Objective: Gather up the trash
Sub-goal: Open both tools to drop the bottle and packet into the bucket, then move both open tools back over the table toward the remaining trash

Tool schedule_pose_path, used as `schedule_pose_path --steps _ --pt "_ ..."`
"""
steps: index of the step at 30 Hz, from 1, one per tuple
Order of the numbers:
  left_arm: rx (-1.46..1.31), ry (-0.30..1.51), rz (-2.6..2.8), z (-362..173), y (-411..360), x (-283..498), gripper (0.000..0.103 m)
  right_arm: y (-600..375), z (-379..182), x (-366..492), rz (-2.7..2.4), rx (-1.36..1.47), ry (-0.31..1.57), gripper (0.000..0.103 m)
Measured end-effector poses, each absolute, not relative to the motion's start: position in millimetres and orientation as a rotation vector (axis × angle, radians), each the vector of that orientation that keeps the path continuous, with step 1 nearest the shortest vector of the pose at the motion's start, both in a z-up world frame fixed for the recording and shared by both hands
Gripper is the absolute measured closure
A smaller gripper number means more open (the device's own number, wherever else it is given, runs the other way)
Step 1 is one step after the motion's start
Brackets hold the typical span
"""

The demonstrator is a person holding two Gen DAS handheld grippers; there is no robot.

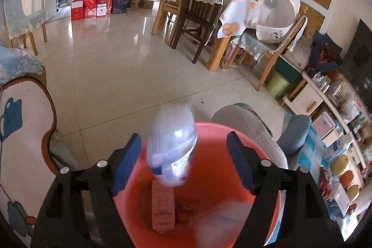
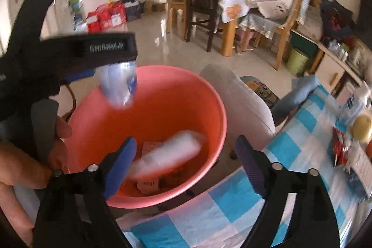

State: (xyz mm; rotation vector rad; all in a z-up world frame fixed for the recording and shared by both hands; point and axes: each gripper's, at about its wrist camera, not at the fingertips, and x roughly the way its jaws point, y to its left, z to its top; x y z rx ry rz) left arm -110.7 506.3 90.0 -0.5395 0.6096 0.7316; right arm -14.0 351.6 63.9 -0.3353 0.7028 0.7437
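A salmon-red bucket (image 1: 209,178) (image 2: 174,97) stands below both grippers. My left gripper (image 1: 184,137) is open above it. A clear plastic bottle (image 1: 172,145) (image 2: 118,85) sits blurred between its blue pads, with a gap on each side. The right wrist view shows that bottle under the left gripper's finger (image 2: 109,48). My right gripper (image 2: 186,140) is open over the bucket's near rim with nothing touching its pads. A second clear bottle (image 2: 167,155) (image 1: 223,220) lies blurred inside the bucket. A brown carton (image 1: 162,206) and paper scraps (image 2: 147,185) rest on the bottom.
A table with a blue-and-white checked cloth (image 2: 232,201) borders the bucket at right, with fruit (image 2: 360,129) and packets on it. A grey chair back (image 2: 237,97) stands just behind the bucket. A person's hand (image 2: 23,166) holds the left gripper. Dining chairs (image 1: 200,4) and tiled floor (image 1: 116,73) lie beyond.
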Motion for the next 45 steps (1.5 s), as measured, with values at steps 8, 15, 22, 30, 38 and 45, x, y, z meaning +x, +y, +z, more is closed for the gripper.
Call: schedule_pose_path --steps 8,15,22,30,38,45 --pt "-0.473 0.562 0.67 94 488 -104 0.025 289 80 -26 0.657 -0.206 0.666 0.014" --pt "-0.359 0.372 0.579 103 449 -105 0.016 239 83 -40 0.579 -0.146 0.671 0.01" --pt "-0.22 0.288 0.43 113 398 -90 0.014 191 82 -55 0.529 -0.067 0.686 0.009" --pt "-0.186 0.454 0.32 107 365 -69 0.014 147 78 -71 0.479 -0.022 0.677 0.009" --pt "-0.156 0.546 0.236 94 340 -56 0.014 121 72 -83 0.458 -0.02 0.677 0.009" --pt "-0.144 0.551 0.177 91 320 -49 0.014 104 67 -89 0.441 -0.042 0.659 0.009"
